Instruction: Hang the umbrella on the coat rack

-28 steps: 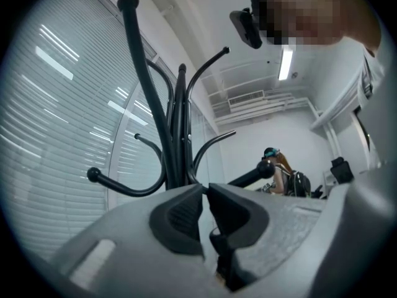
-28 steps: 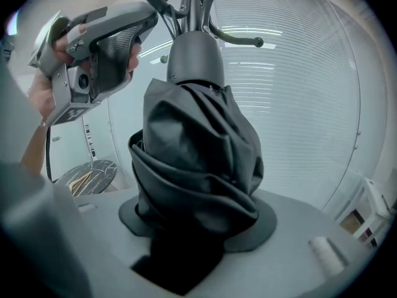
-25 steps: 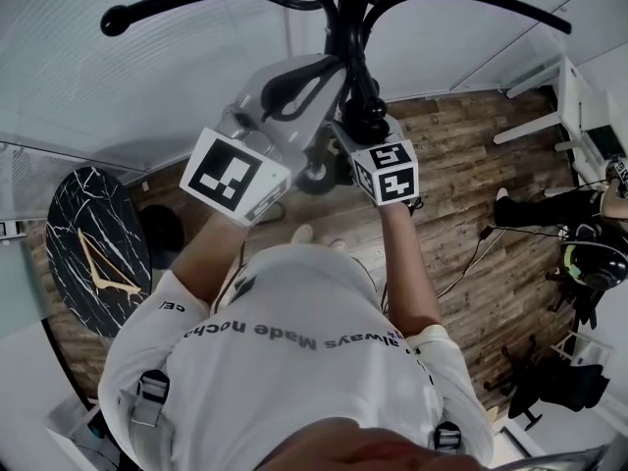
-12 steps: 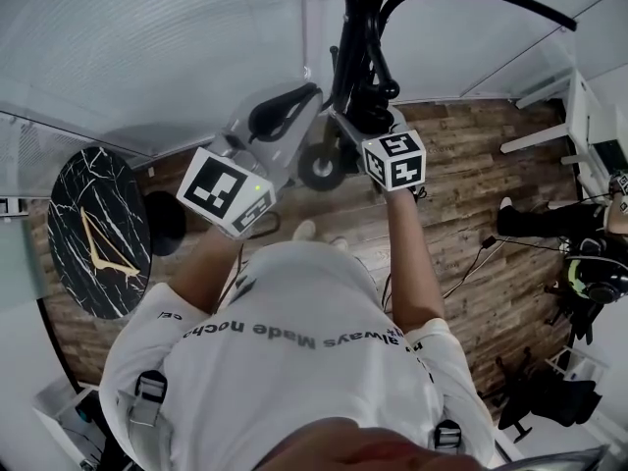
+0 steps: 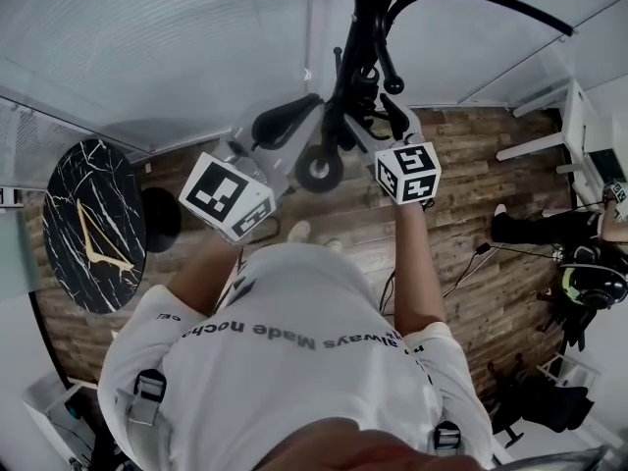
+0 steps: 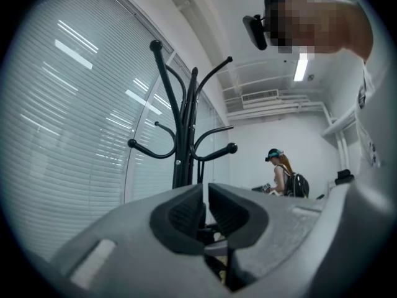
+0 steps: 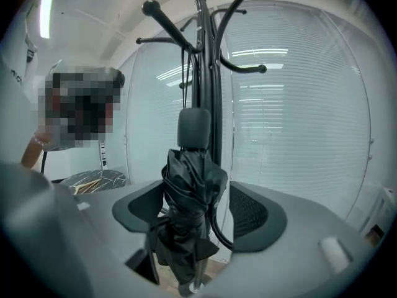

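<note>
The black coat rack (image 5: 358,37) stands right in front of me, with curved hooks spreading at its top. In the right gripper view a folded black umbrella (image 7: 189,191) hangs upright against the rack's pole (image 7: 208,73), its handle uppermost and a cord loop at its side. My right gripper (image 7: 198,213) has the umbrella between its jaws. The jaws are opening wide, and the right pad (image 7: 254,213) stands off the fabric. In the head view the right gripper (image 5: 378,116) is at the pole. My left gripper (image 5: 309,111) (image 6: 206,210) is shut and empty, beside the pole (image 6: 182,148).
The rack's round base (image 5: 319,170) rests on the wooden floor below. A black marble round table (image 5: 86,226) stands at the left. White furniture (image 5: 579,116) and a seated person (image 5: 579,253) are at the right. Another person (image 6: 286,176) stands in the background. Blinds cover the glass wall behind.
The right gripper's jaws have spread apart around the umbrella and its cube has shifted slightly right. The left gripper has drawn back and down from the rack's pole.
</note>
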